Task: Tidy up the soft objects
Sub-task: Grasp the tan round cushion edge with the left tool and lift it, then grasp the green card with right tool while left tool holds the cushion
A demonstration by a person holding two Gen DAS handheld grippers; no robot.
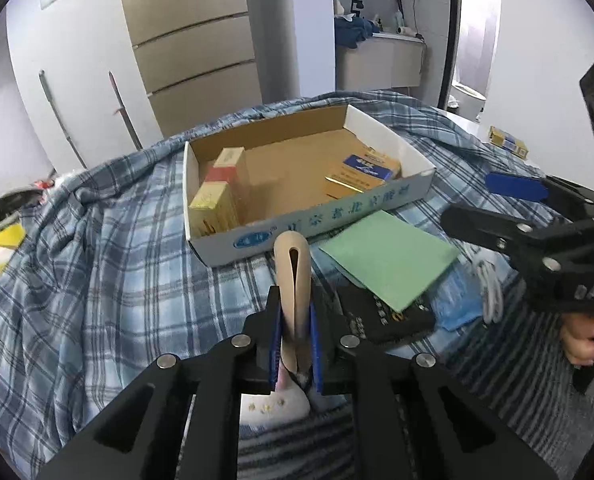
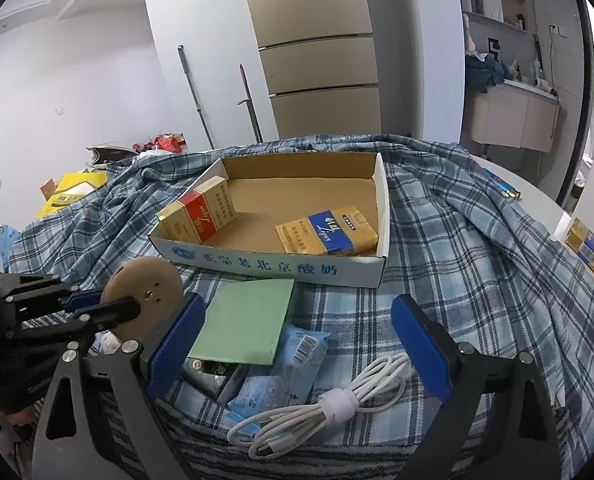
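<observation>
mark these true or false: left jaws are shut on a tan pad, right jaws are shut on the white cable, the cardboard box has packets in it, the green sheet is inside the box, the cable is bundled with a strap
1. The left gripper is shut on the tan pad. True.
2. The right gripper is shut on the white cable. False: its jaws stand wide open and empty, with the cable lying on the cloth below them.
3. The cardboard box has packets in it. True: a red and gold packet at the left, a blue and gold packet at the right.
4. The green sheet is inside the box. False: it lies on the plaid cloth in front of the box.
5. The cable is bundled with a strap. True.
</observation>
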